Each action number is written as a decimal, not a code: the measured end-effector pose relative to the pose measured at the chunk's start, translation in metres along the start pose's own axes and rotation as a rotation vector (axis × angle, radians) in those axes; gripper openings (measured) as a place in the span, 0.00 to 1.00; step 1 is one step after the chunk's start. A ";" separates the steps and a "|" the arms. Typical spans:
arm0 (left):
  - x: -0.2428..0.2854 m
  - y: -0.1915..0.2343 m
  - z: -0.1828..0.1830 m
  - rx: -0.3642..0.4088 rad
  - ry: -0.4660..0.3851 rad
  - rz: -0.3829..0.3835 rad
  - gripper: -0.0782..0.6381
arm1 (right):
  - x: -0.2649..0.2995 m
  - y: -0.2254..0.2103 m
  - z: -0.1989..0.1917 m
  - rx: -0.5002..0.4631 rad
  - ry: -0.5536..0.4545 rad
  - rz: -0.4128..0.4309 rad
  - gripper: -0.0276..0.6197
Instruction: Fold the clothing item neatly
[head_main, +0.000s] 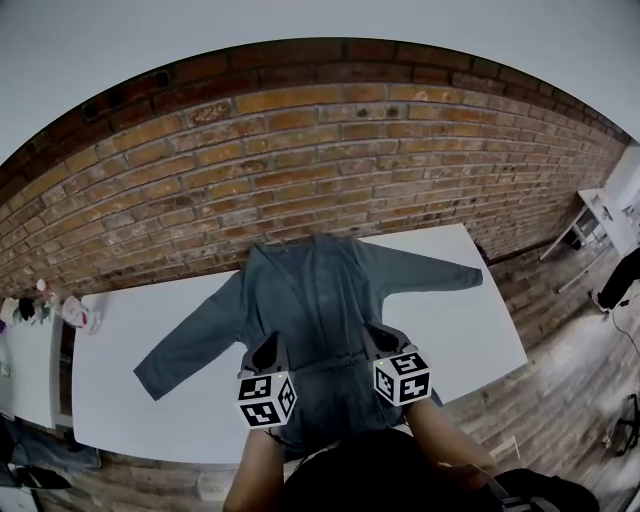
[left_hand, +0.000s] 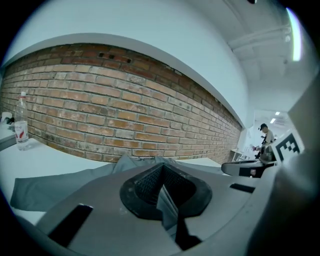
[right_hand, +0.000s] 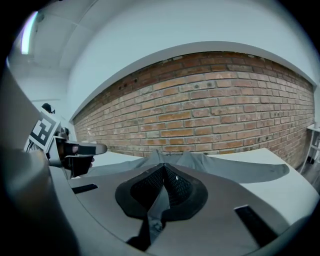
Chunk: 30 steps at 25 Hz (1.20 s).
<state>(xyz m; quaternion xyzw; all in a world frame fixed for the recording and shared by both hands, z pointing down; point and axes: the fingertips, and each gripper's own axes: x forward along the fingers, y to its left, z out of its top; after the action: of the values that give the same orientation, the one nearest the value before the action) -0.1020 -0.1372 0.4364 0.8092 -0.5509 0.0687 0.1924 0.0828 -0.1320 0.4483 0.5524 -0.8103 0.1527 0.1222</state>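
Observation:
A blue-grey long-sleeved garment (head_main: 320, 285) lies flat on the white table (head_main: 470, 330), collar toward the brick wall and both sleeves spread out. My left gripper (head_main: 267, 352) is at the left of the garment's near hem and my right gripper (head_main: 377, 338) at the right of it. In the left gripper view the jaws are shut, with a fold of grey cloth (left_hand: 165, 197) pinched between them. The right gripper view shows the same: shut jaws with a pinch of cloth (right_hand: 159, 197) in them. The hem under both grippers is hidden in the head view.
A brick wall (head_main: 300, 150) runs along the table's far edge. A plastic bottle (left_hand: 21, 127) and small items (head_main: 75, 312) stand at the table's left end. Another white table (head_main: 600, 215) is at the far right. A person (left_hand: 267, 136) stands in the background.

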 end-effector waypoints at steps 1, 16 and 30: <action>0.006 -0.005 0.002 -0.003 0.000 -0.010 0.11 | 0.000 -0.014 -0.002 0.003 0.006 -0.023 0.04; 0.086 -0.080 -0.027 0.084 0.132 -0.109 0.11 | -0.041 -0.248 -0.045 0.092 0.092 -0.433 0.05; 0.105 -0.117 -0.048 0.155 0.212 -0.098 0.11 | -0.042 -0.435 -0.083 0.156 0.251 -0.547 0.24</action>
<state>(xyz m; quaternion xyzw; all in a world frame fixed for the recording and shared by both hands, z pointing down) 0.0508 -0.1722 0.4869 0.8358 -0.4805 0.1866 0.1893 0.5063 -0.2135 0.5581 0.7346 -0.5959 0.2429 0.2151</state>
